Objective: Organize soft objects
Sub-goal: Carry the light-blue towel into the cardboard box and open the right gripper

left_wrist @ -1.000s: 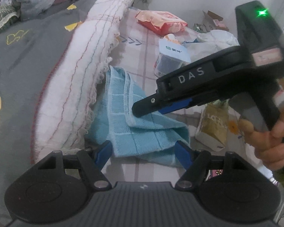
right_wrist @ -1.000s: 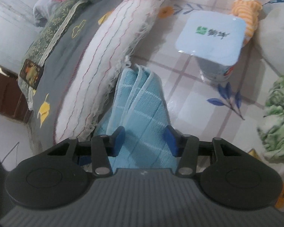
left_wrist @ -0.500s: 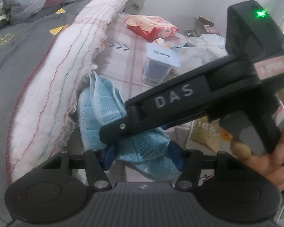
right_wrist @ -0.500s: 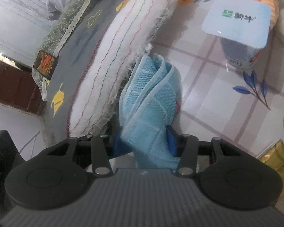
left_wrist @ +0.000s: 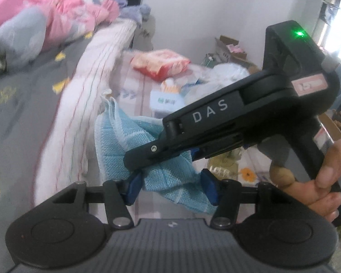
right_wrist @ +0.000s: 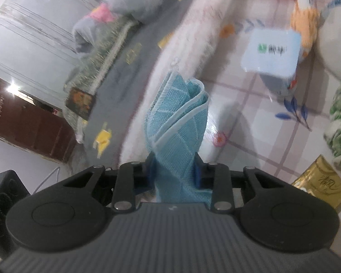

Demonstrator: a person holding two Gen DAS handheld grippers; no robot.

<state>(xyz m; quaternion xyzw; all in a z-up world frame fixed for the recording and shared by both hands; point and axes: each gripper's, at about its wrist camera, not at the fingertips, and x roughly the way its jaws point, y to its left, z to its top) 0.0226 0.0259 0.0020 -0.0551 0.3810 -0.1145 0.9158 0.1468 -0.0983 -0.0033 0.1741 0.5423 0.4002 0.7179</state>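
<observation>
Blue towel (right_wrist: 177, 122) in right tongs (right_wrist: 174, 173)

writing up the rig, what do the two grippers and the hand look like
Both grippers are matte black with blue-padded fingers and a ribbed grey deck. The right gripper carries white "DAS" lettering, a green light and a pink label. The bare right hand shows no sleeve.

I see the blue towel (right_wrist: 177, 122) as woven terry cloth, ribbed and matt, with a smooth paler hem. My right gripper (right_wrist: 174, 173) and left gripper (left_wrist: 170, 188) are matt black plastic with ridged grey housings and small shiny metal pivot pins. Beside the towel, the white blanket (left_wrist: 88, 104) looks fuzzy, its edge frayed.
</observation>
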